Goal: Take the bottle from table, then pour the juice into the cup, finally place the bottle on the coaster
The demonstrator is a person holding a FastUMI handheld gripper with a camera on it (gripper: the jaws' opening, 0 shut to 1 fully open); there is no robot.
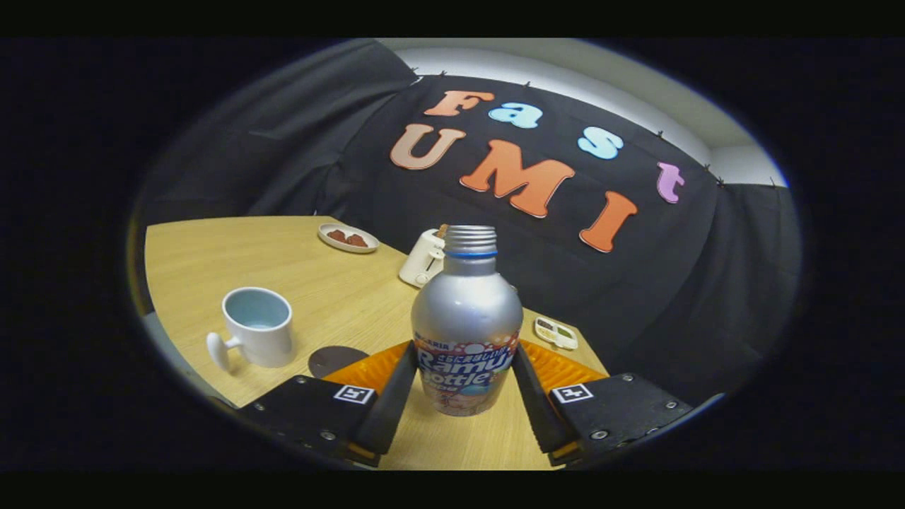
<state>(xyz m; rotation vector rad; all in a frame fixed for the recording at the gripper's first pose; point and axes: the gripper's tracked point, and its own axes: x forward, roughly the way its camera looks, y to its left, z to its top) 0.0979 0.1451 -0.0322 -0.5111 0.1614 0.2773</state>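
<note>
The gripper (463, 378) has its two fingers on the two sides of the bottle (466, 318), and both press on the lower part of it, so the jaws are pinching the bottle. The bottle is silver metal with a printed band low down, and it stands straight up. Its top has screw rings and no cap on it. The bottom of the bottle is close to the wooden table (332, 283), but it is hard to tell if it touches the wood or hangs a little above it. The back ends of the fingers are cut off from sight.

A white cup (256, 327) with a handle sits near the table's left edge. It is pale blue inside, and it is hard to tell if anything is in it. A dark round coaster (334, 359) lies flat just beside the cup, and one finger hides part of it.

Behind the bottle, by the far edge, stands a white toaster (423, 259). The bottle covers one side of it. A small plate (348, 237) with brown food lies near the far edge, well apart from the cup. A little tray (556, 332) with dark bits lies by the right edge, too small to make out.
</note>
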